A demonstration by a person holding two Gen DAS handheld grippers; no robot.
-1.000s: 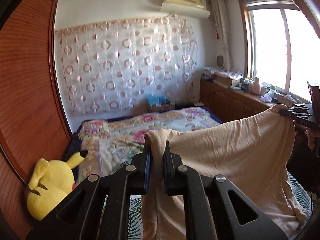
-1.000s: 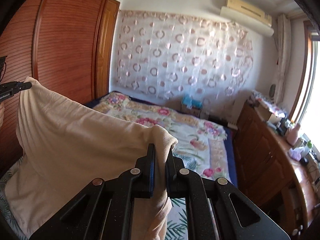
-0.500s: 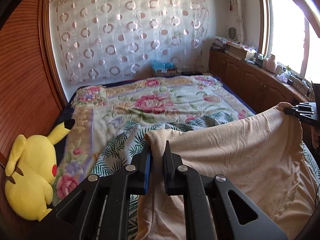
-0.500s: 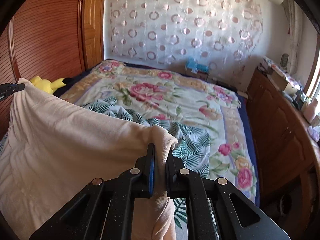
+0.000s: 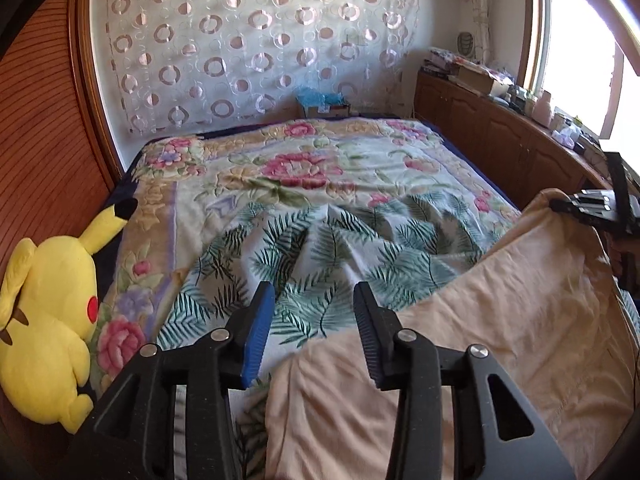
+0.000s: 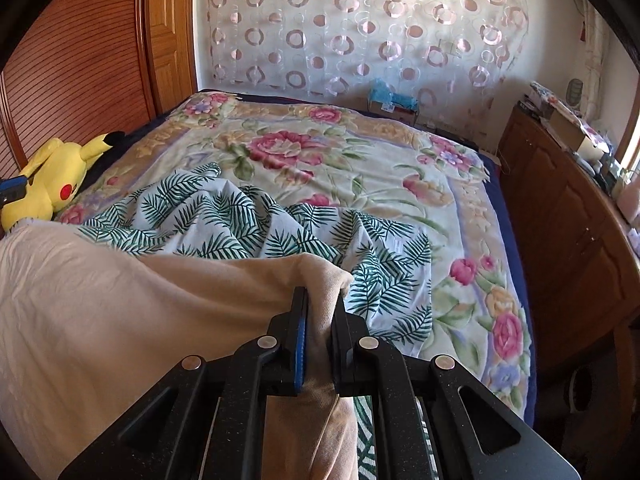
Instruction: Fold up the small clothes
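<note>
A beige garment (image 5: pixel 500 320) lies partly on the bed, its right corner held up. My left gripper (image 5: pixel 314 300) is open and empty, just above and left of the garment's dropped left edge. My right gripper (image 6: pixel 320 308) is shut on a bunched corner of the beige garment (image 6: pixel 120 300); it also shows at the right edge of the left wrist view (image 5: pixel 580 206), holding that corner up. The garment drapes from it down to the left over the bed.
A palm-leaf sheet (image 5: pixel 320 248) lies rumpled on a floral bedspread (image 5: pixel 300 164). A yellow plush toy (image 5: pixel 48 308) sits at the bed's left edge by a wooden wardrobe (image 6: pixel 80 60). Wooden cabinets (image 6: pixel 568 208) with clutter line the right side.
My left gripper has opened and let go of the garment's left corner, which has dropped onto the bed. Both grippers have lowered toward the bed. The right still holds its corner.
</note>
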